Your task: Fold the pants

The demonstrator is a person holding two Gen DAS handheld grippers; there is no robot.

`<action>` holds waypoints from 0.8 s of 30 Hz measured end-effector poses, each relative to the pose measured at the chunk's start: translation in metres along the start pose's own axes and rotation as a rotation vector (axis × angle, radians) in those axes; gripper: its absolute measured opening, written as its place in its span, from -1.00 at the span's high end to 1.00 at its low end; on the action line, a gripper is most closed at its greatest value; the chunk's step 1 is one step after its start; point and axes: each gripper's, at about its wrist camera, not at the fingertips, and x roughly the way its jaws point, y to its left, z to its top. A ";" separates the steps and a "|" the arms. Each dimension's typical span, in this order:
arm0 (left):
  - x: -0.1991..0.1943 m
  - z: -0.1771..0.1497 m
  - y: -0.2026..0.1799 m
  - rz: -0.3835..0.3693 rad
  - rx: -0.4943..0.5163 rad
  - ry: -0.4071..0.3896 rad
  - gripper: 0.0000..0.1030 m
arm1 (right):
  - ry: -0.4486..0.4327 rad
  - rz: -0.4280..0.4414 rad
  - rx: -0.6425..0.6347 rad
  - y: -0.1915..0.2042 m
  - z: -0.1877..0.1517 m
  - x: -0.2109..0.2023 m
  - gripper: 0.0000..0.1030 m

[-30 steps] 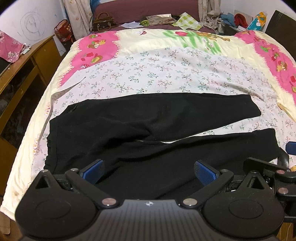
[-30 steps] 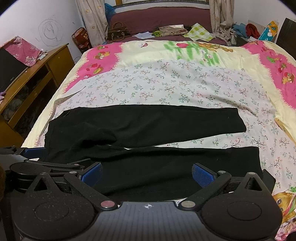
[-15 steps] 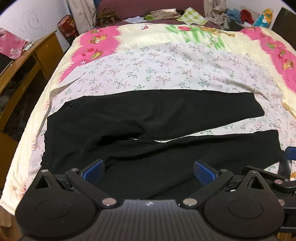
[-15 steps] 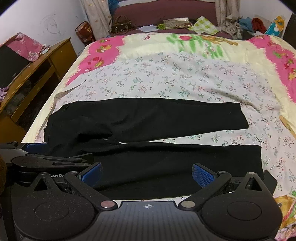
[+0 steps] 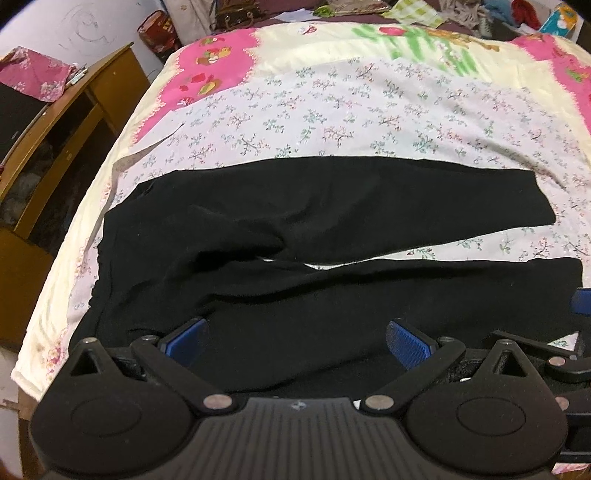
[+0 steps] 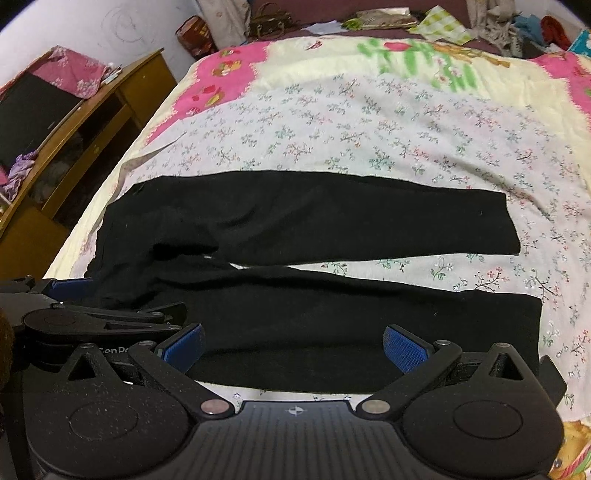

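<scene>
Black pants (image 5: 314, 229) lie flat on the bed, waist to the left, both legs running right with a thin gap between them; they also show in the right wrist view (image 6: 306, 229). My left gripper (image 5: 297, 341) is open and empty over the near leg close to the waist. My right gripper (image 6: 293, 345) is open and empty over the near leg's front edge, further right. Each gripper shows at the edge of the other's view.
The floral sheet (image 5: 332, 110) with pink and yellow borders covers the bed. A wooden desk (image 5: 55, 147) stands along the left side. Bags, clothes and papers (image 6: 369, 18) are piled at the far end.
Both grippers have come lower and closer to the pants' near leg. Their jaws have stayed open. The pants have not moved.
</scene>
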 end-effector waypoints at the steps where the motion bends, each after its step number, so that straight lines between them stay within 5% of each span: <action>1: 0.001 0.000 -0.002 0.008 -0.002 0.006 -1.00 | 0.007 0.008 -0.003 -0.003 0.001 0.001 -0.78; 9: 0.017 0.000 0.000 0.008 0.047 0.060 -1.00 | 0.058 0.038 -0.035 -0.001 0.004 0.018 -0.78; 16: 0.047 0.020 0.020 -0.084 0.088 0.092 -1.00 | 0.052 -0.021 -0.006 0.010 0.019 0.034 -0.78; 24: 0.094 0.044 0.044 -0.102 0.270 0.035 -1.00 | 0.046 -0.062 -0.102 0.026 0.051 0.072 -0.69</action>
